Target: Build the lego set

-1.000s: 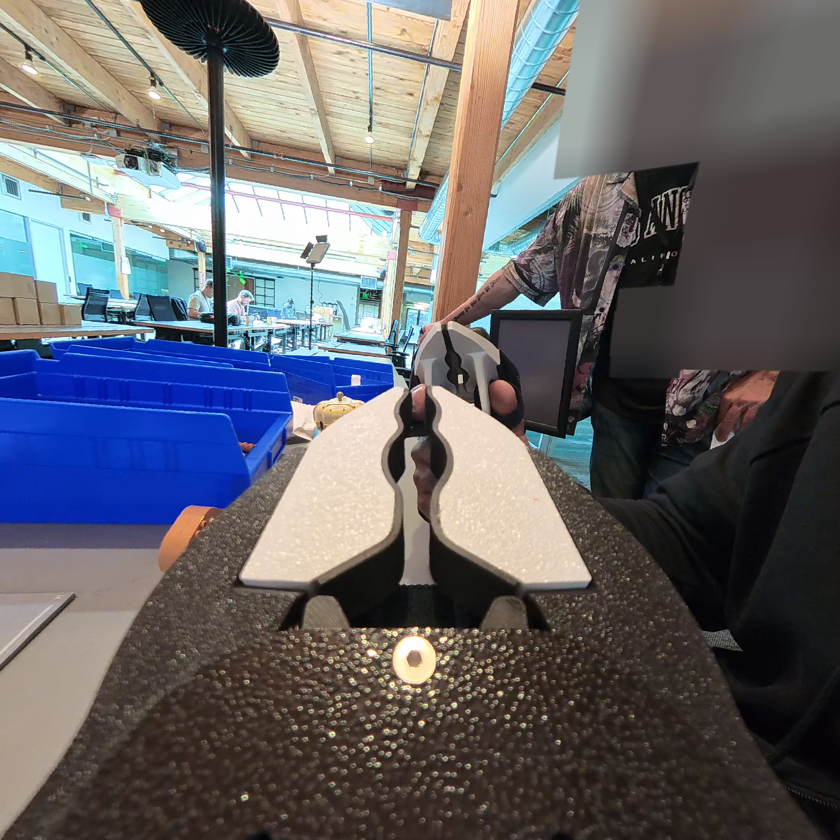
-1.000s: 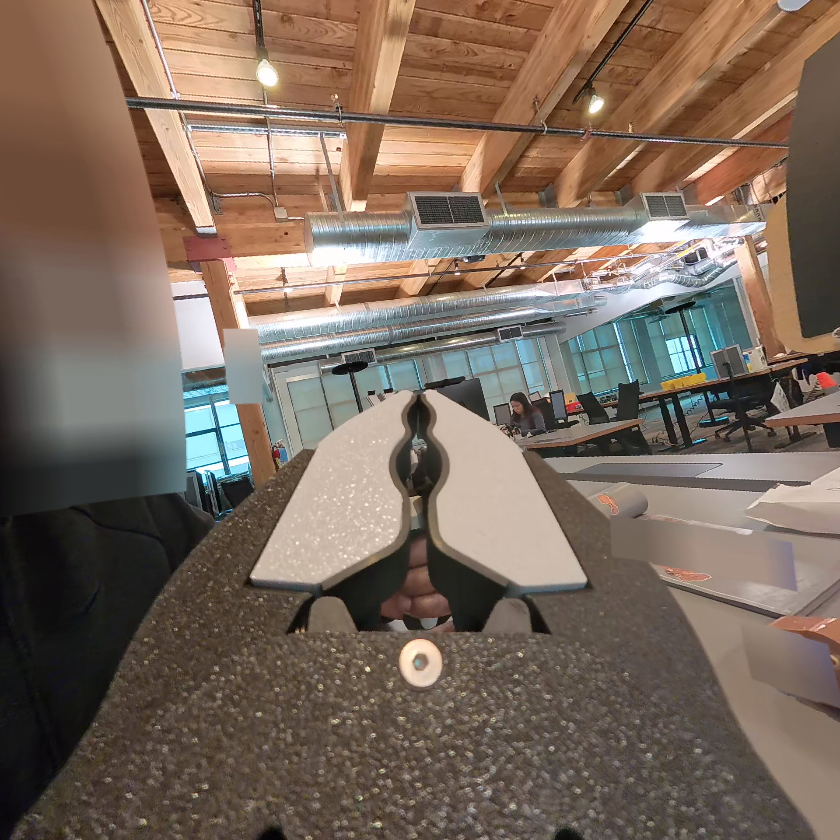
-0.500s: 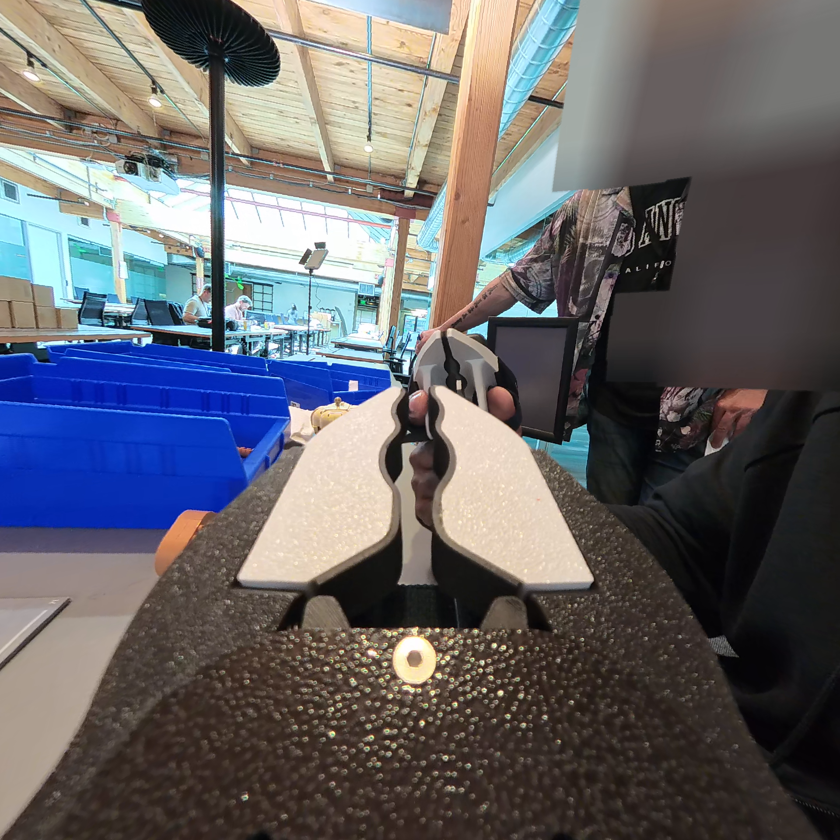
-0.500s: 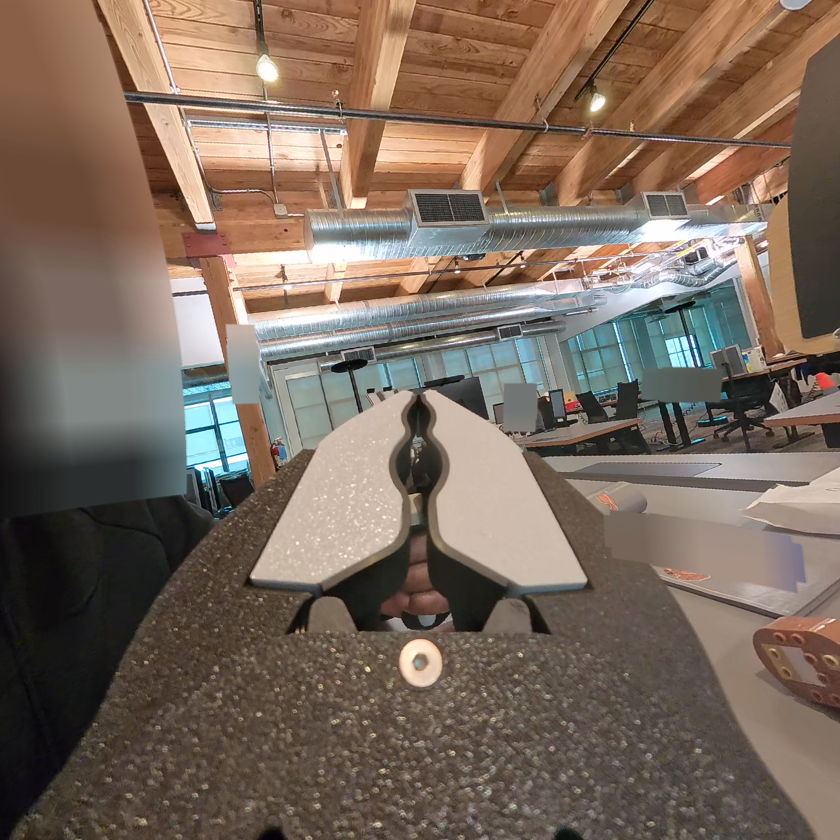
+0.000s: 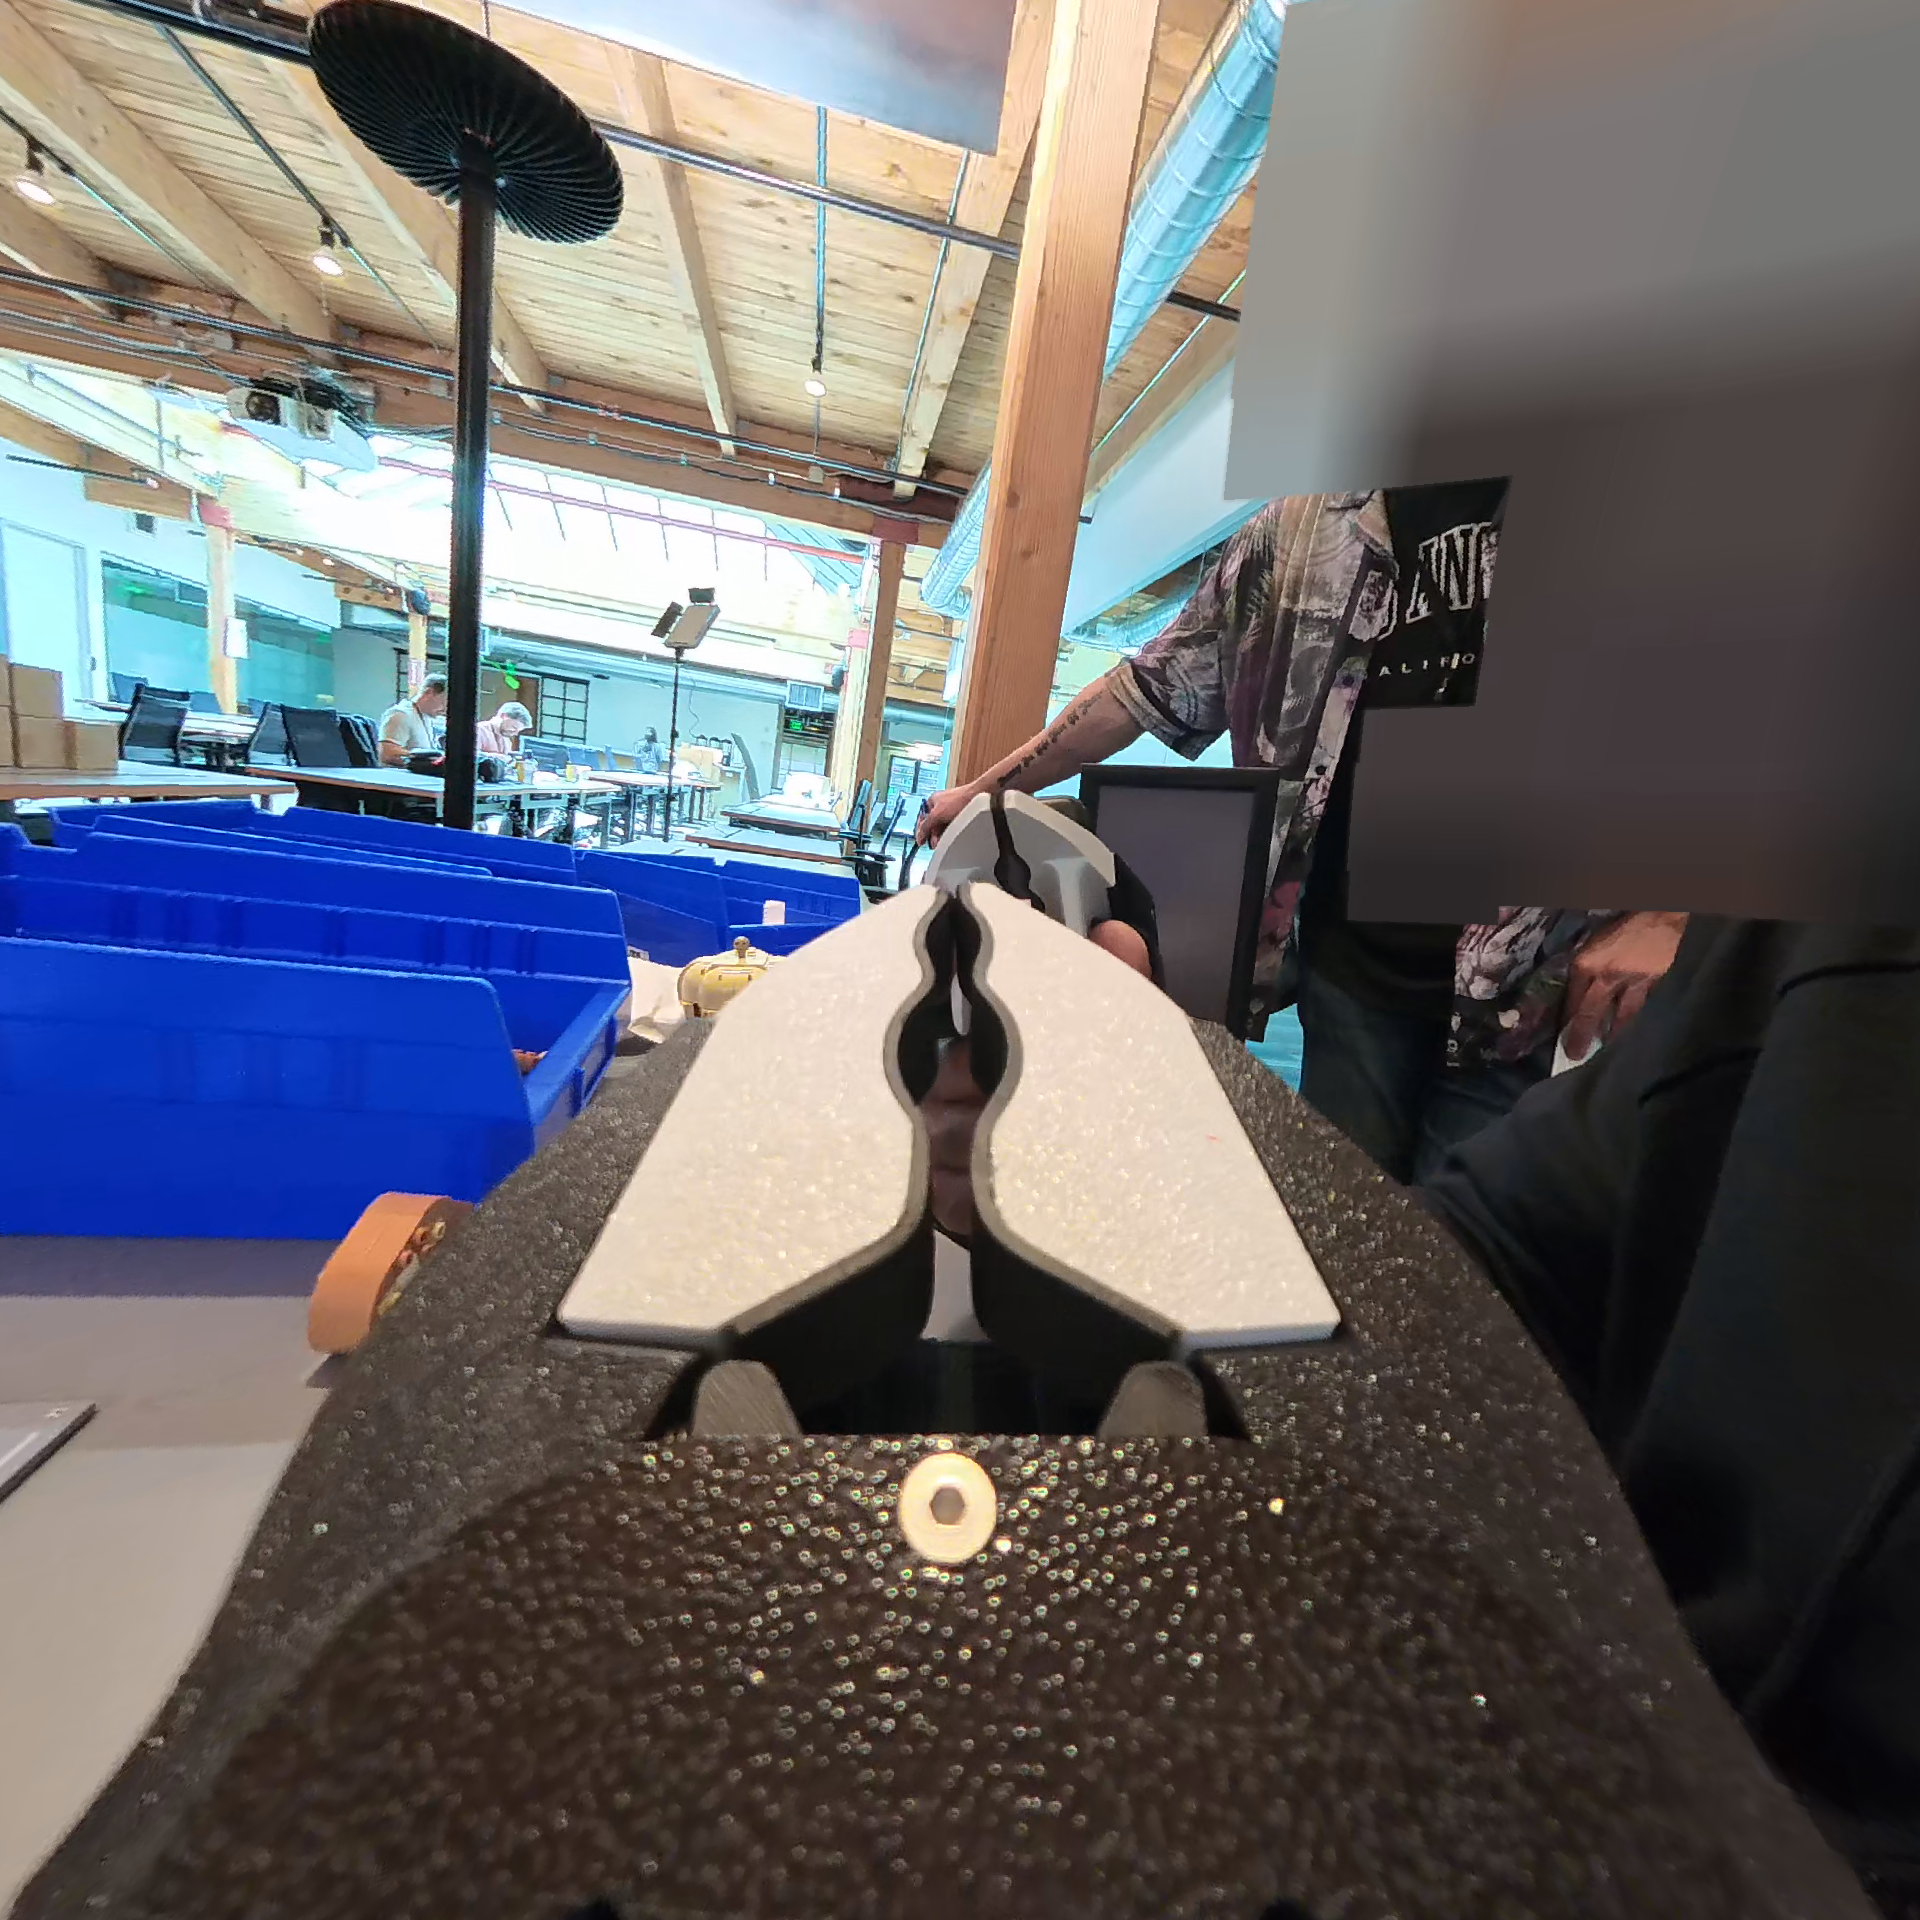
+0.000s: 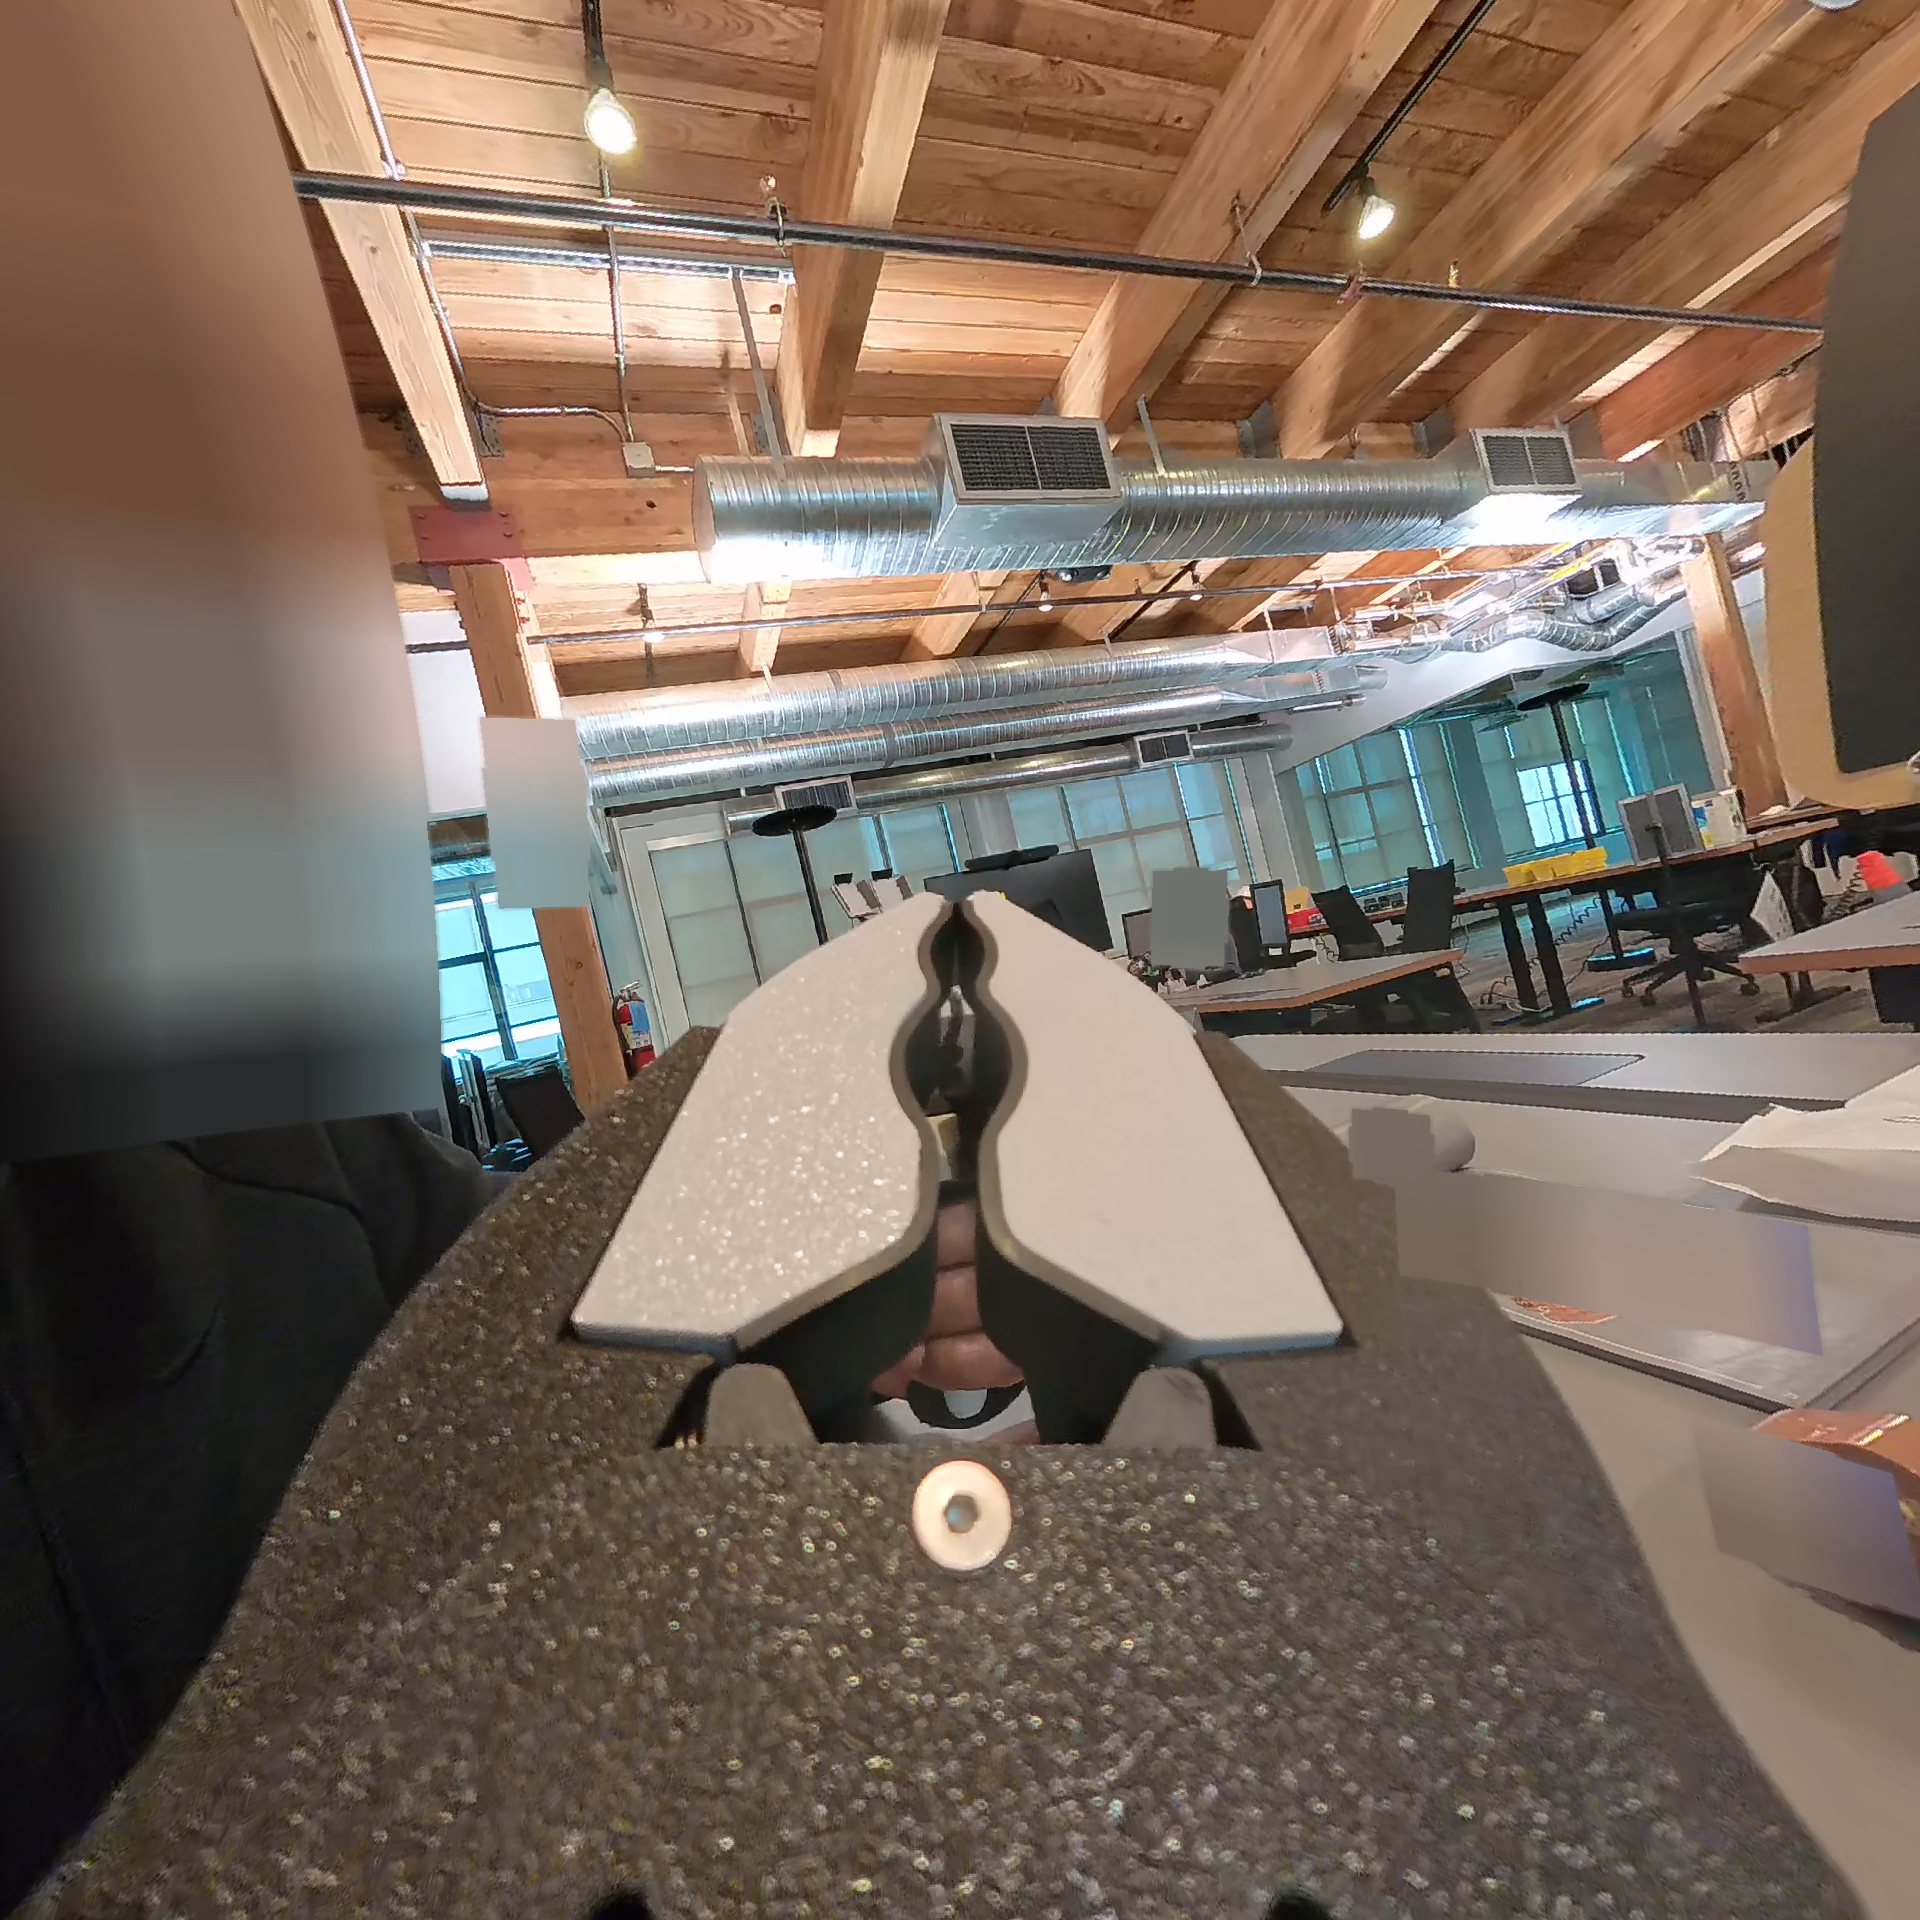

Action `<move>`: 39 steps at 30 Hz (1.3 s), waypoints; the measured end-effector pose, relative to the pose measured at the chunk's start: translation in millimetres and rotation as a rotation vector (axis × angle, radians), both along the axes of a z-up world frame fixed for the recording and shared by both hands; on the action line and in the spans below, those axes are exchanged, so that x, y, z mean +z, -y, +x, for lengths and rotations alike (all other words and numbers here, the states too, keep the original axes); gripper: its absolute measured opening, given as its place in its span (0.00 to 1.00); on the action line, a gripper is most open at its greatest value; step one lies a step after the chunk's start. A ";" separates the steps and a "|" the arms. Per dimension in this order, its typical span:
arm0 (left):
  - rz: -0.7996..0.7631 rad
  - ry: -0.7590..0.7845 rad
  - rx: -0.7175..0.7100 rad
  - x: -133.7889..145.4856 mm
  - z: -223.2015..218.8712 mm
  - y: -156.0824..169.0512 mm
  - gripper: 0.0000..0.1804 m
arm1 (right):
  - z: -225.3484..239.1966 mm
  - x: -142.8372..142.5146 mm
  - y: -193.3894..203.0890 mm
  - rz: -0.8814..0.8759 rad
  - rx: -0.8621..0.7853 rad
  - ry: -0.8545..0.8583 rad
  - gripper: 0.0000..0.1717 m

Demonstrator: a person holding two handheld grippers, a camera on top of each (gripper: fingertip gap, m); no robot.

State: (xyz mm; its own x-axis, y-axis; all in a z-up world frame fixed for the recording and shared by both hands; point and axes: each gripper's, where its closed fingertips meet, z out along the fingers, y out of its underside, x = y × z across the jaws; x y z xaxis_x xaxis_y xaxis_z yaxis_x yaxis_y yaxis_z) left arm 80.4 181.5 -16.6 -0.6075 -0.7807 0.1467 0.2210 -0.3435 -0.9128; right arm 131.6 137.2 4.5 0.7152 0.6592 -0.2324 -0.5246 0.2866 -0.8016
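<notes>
My left gripper (image 5: 956, 896) is held up in the air with its two white fingers closed tip to tip, and I see nothing between the tips. Just beyond it, a little to the right, my right gripper (image 5: 1023, 862) shows in the left wrist view, held by a hand (image 5: 1127, 940), also closed. In the right wrist view my right gripper (image 6: 956, 914) is shut and empty, pointing out over the room. A hand (image 6: 961, 1340) shows below through the gap behind its fingers.
Blue bins (image 5: 260, 1070) stand in rows to the left, with a tan roll (image 5: 358, 1283) and a cream-gold object (image 5: 722, 977) near them. A person (image 5: 1299, 727) stands by a black-framed panel (image 5: 1184, 894). The grey table (image 6: 1662, 1507) holds papers (image 6: 1818, 1153) and a copper piece (image 6: 1860, 1444). My hands' fingertips stand some 8 centimetres from each other. From either gripper's tips it is about 20 centimetres to the tan roll (image 5: 358, 1283).
My left gripper's fingers closed from a narrow gap to touching, with nothing between them. The right gripper now sits a little more to the right in the left view. The right gripper stayed shut.
</notes>
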 end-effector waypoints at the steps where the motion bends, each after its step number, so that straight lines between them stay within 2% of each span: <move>1: -0.001 0.003 0.004 0.2 0.1 -0.1 0.00 | 0.0 0.0 0.0 0.000 0.000 0.000 0.00; 28: 0.102 -0.044 0.060 -11.7 8.5 3.9 0.02 | -5.5 -8.0 -8.8 -0.052 -0.045 0.066 0.00; 39: 0.211 -0.063 0.111 -20.6 13.3 9.4 0.04 | -7.4 -10.0 -10.3 -0.063 -0.052 0.082 0.00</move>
